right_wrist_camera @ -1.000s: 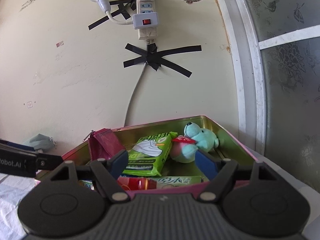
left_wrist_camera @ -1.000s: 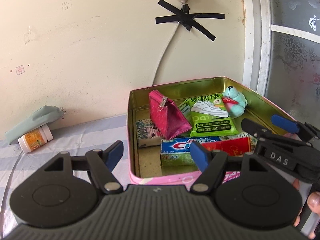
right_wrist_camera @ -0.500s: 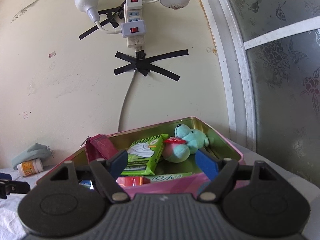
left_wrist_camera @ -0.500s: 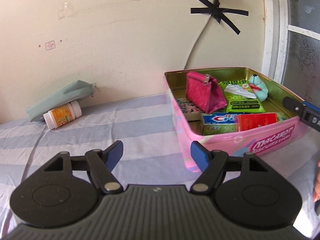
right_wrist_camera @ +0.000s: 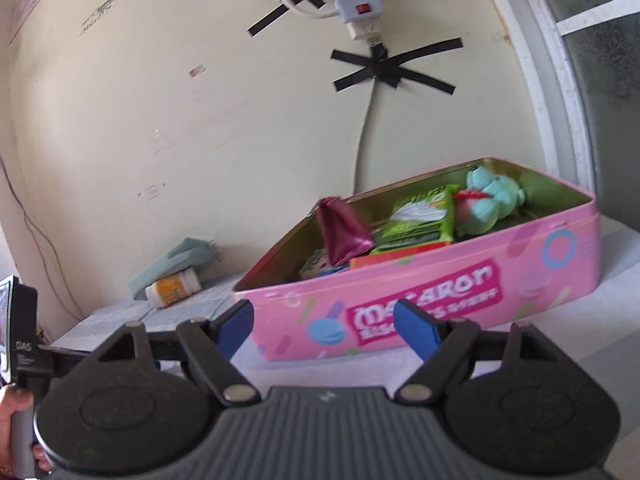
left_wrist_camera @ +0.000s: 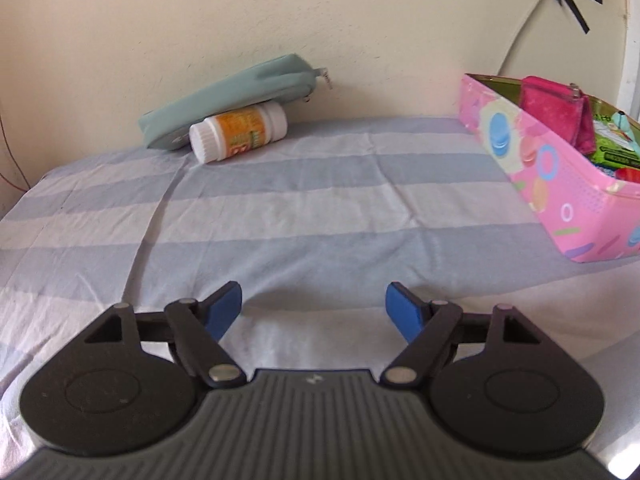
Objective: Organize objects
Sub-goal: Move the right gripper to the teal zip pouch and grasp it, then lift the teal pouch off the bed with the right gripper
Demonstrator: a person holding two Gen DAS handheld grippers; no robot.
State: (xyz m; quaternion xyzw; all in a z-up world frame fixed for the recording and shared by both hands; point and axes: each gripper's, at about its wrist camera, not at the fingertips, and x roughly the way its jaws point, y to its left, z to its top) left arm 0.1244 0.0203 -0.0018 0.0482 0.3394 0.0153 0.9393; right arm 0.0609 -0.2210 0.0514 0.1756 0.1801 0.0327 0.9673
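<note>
Left gripper (left_wrist_camera: pixel 314 307): jaws opening, nothing between them; it now hangs over the bare striped cloth (left_wrist_camera: pixel 304 208), having swung away from the tin it faced a second ago.
Right gripper (right_wrist_camera: pixel 324 326): jaws opening, empty, now drawn back outside the pink tin (right_wrist_camera: pixel 460 280), which it overlooked a second ago.
Tin contents: red pouch (right_wrist_camera: pixel 342 230), green wipes pack (right_wrist_camera: pixel 424 216), teal plush (right_wrist_camera: pixel 494 196), already stowed.
Left to organize: orange pill bottle (left_wrist_camera: pixel 239 132) on its side, touching the teal pouch (left_wrist_camera: pixel 232 98) leaning over it, at the far wall, well apart from the tin.
Meaning: the left gripper is likely heading for those two next.
</note>
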